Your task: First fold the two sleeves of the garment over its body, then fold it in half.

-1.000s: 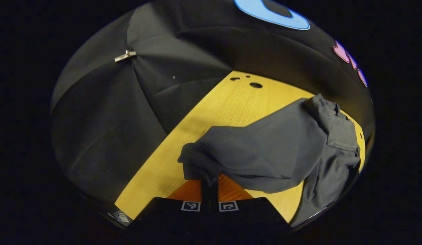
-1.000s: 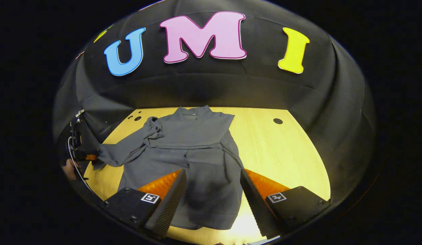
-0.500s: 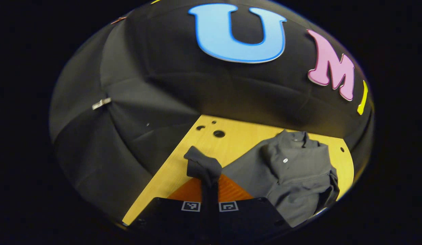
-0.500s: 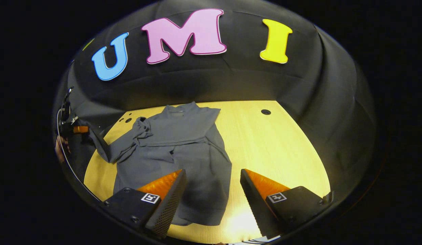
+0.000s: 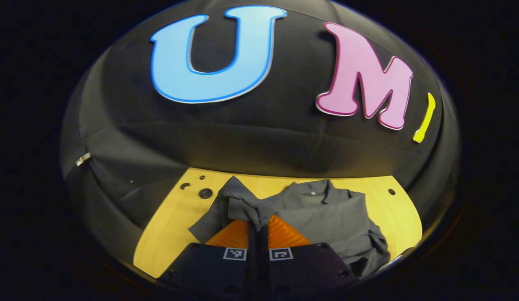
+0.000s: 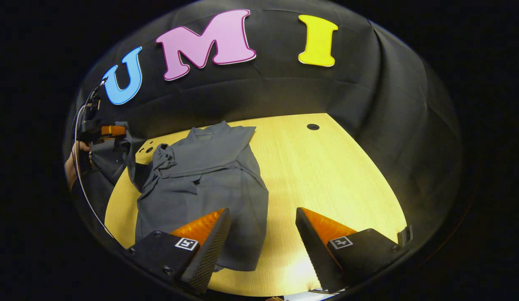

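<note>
A grey long-sleeved garment (image 6: 209, 175) lies on the yellow wooden table (image 6: 326, 175), collar toward the back wall. One sleeve is folded across its chest. My left gripper (image 5: 258, 228) is shut on the cuff of the other sleeve (image 5: 242, 205) and holds it up above the table. In the right gripper view the left gripper (image 6: 117, 131) hangs at the far left, held by a hand (image 6: 71, 167), with the sleeve (image 6: 131, 165) draped down from it to the shoulder. My right gripper (image 6: 263, 221) stands open above the garment's hem, holding nothing.
Small round holes (image 5: 205, 193) sit in the table's far left corner, and another hole (image 6: 313, 126) at the far right. The black cloth wall closes the back and sides. Bare tabletop lies to the right of the garment.
My left gripper has risen and swung toward the garment, lifting the sleeve cuff off the table. The right gripper has drifted right, still open.
</note>
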